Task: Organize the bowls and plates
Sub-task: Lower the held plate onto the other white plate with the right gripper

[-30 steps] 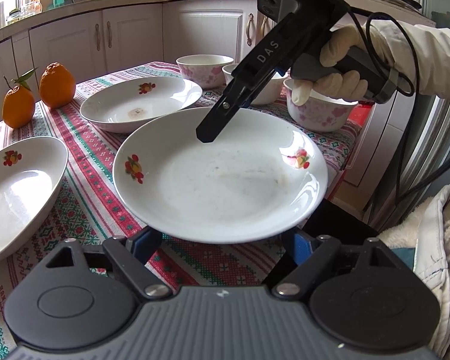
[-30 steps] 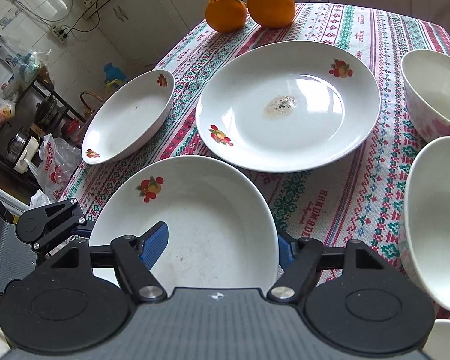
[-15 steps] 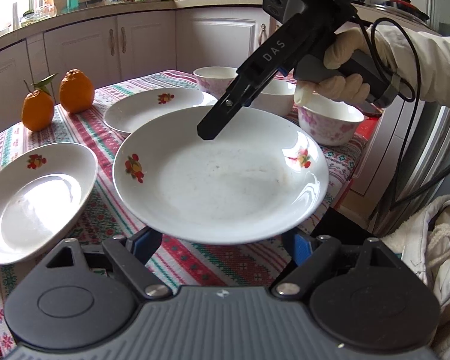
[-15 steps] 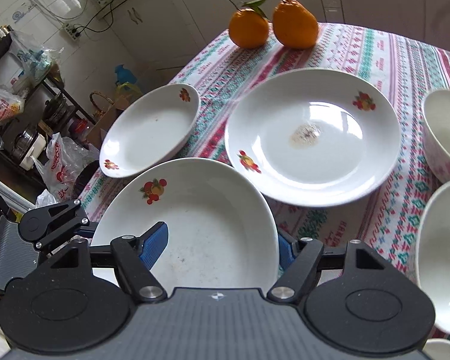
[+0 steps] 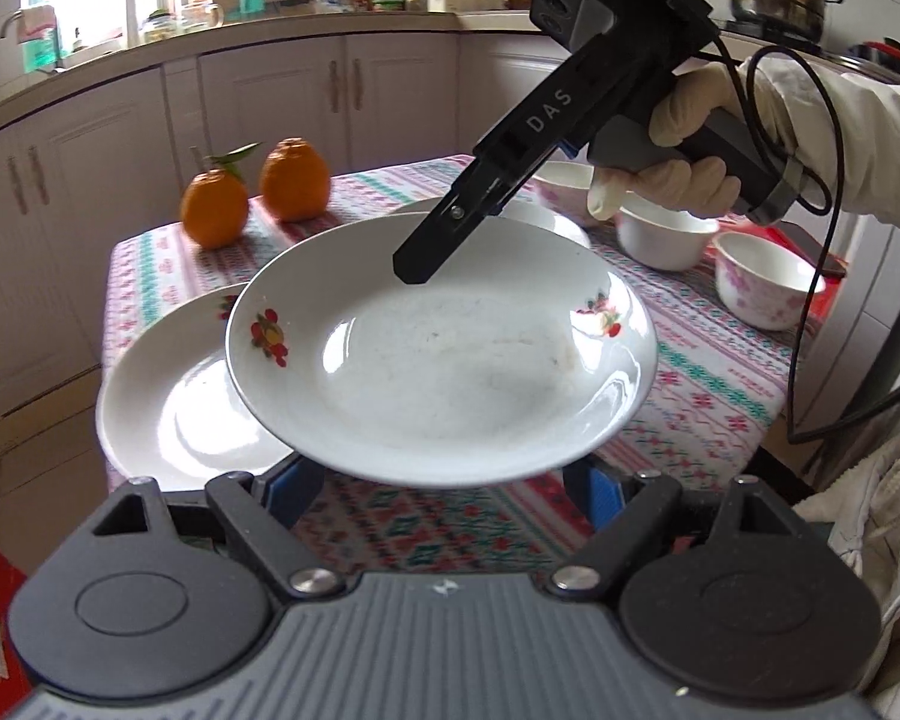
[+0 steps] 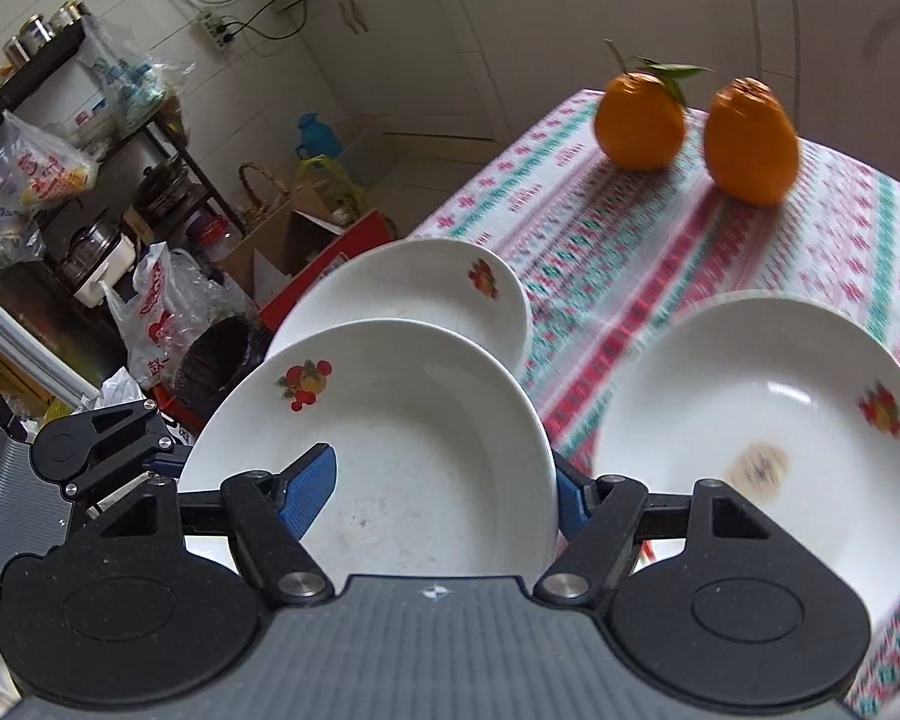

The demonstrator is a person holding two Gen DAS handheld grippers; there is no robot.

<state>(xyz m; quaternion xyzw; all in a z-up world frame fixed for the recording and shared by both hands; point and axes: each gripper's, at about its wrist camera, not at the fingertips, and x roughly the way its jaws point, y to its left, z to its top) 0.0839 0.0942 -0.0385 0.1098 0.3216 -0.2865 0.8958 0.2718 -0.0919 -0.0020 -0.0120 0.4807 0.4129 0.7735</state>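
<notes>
Two grippers hold one white plate (image 5: pixel 444 360) above the patterned tablecloth (image 5: pixel 714 372): the left gripper (image 5: pixel 444 483) clamps its near rim, the right gripper (image 6: pixel 444 492) its far rim.

Table (image 5: pixel 714 384) covered by patterned cloth (image 6: pixel 618 252), two oranges (image 5: pixel 258 192) set at far edge, plates (image 6: pixel 762 420) and bowls (image 5: pixel 768 288) laid out across it

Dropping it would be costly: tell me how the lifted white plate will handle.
The lifted plate looks like glazed ceramic: probably rigid, fragile if dropped. Its glossy rim is likely slippery under the right gripper, pinching one edge.
</notes>
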